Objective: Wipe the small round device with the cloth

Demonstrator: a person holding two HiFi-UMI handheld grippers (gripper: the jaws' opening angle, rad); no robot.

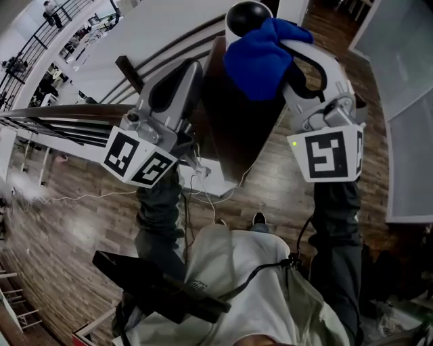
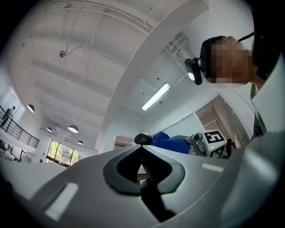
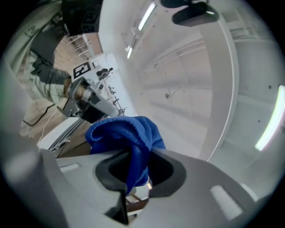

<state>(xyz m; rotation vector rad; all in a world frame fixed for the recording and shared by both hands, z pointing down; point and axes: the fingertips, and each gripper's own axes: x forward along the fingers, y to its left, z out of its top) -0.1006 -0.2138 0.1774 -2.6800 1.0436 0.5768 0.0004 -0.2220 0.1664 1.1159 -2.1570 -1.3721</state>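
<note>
The small round device [image 1: 247,15] is a black ball-like thing at the top middle of the head view. The blue cloth [image 1: 260,54] is bunched up and pressed against its right side. My right gripper [image 1: 294,57] is shut on the cloth [image 3: 127,133], which hangs down between its jaws [image 3: 133,156]. My left gripper [image 1: 193,67] points up, left of the device and apart from it. Its jaws meet at the tips [image 2: 142,149] with nothing held. Just beyond them I see the device [image 2: 143,138] and the cloth [image 2: 171,143].
A dark brown panel [image 1: 237,121] stands under the device, between the two grippers. A white power strip [image 1: 201,172] with cables lies on the wooden floor below. Dark railings [image 1: 61,118] run at the left. A black flat object [image 1: 149,280] is near the person's legs.
</note>
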